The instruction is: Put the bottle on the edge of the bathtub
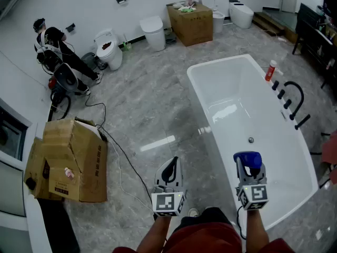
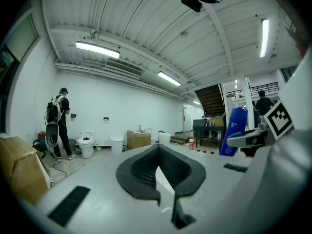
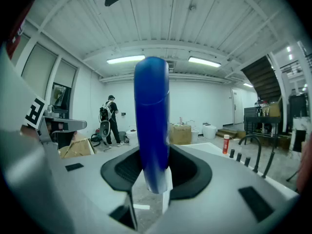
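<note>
A blue bottle [image 1: 247, 159] stands upright between the jaws of my right gripper [image 1: 248, 168], which is shut on its lower part. It hangs above the near end of the white bathtub [image 1: 221, 62]. In the right gripper view the bottle [image 3: 152, 126] fills the middle and rises out of the gripper [image 3: 153, 179]. My left gripper [image 1: 169, 171] is held over the grey floor to the left of the tub. Its jaws are together with nothing in them, as the left gripper view [image 2: 158, 179] also shows. The bottle [image 2: 233, 130] appears there at the right.
A small red and white bottle [image 1: 270, 70] and a black faucet [image 1: 292, 96] stand on the tub's far right rim. An open cardboard box [image 1: 68, 162] and a black cable [image 1: 124, 159] lie on the floor at left. A person [image 1: 52, 49], toilets and another box [image 1: 190, 22] line the back wall.
</note>
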`<state>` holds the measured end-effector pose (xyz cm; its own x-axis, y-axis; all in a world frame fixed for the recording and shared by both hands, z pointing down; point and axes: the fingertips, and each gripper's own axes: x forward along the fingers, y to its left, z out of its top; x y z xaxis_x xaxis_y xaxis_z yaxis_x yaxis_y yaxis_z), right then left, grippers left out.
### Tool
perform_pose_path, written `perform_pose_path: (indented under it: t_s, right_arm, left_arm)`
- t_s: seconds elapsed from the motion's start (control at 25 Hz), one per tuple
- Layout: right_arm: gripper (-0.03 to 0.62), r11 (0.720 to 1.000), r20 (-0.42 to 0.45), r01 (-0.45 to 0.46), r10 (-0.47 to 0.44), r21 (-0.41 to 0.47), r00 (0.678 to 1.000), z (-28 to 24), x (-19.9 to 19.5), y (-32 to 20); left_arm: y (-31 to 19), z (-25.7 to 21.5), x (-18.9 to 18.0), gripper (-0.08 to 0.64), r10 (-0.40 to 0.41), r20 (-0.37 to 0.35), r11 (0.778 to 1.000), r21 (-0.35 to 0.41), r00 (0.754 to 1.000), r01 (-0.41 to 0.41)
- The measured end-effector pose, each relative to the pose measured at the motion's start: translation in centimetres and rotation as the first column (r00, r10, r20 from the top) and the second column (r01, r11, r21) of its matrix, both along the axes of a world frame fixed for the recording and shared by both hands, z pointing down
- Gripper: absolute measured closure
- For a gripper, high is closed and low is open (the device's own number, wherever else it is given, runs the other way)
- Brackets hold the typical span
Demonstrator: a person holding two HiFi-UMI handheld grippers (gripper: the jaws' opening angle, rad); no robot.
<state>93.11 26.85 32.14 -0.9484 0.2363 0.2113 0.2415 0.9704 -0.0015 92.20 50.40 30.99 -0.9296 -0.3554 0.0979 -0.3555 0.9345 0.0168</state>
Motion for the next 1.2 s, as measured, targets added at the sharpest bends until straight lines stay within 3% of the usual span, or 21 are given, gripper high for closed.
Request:
perform_pose_path:
  t_s: [0.24, 0.48, 0.68, 0.88, 1.2]
  right_arm:
    - [0.44, 1.0, 0.047, -0.001, 0.0, 0.003, 0.999, 0.3, -7.0, 3.8]
    - [0.44, 0.999, 0.074, 0.046, -0.047, 0.008, 0.996, -0.3, -19.1, 5.5]
    - [0.439, 0.998, 0.092, 0.042, -0.037, -0.052, 0.995, -0.1, -28.9, 3.3]
    - [0.439, 0.998, 0.065, 0.034, -0.031, -0.048, 0.997, 0.3, -37.1, 1.3]
    - [0.439, 0.999, 0.056, 0.022, -0.021, -0.032, 0.998, 0.4, -44.8, -0.9]
  left_arm:
    - [3.6, 0.4, -6.1, 0.555, 0.01, 0.007, 1.0, -0.023, 1.0, -0.01]
    - [5.1, 0.8, -17.2, 0.555, -0.035, 0.039, 0.999, -0.024, 0.999, 0.036]
    - [4.1, -0.1, -27.1, 0.555, -0.052, 0.043, 0.998, -0.033, 0.998, 0.053]
    - [3.2, -1.3, -36.1, 0.555, -0.069, 0.062, 0.997, -0.015, 0.996, 0.07]
    - [0.8, -1.7, -44.5, 0.555, -0.046, 0.058, 0.999, -0.023, 0.997, 0.047]
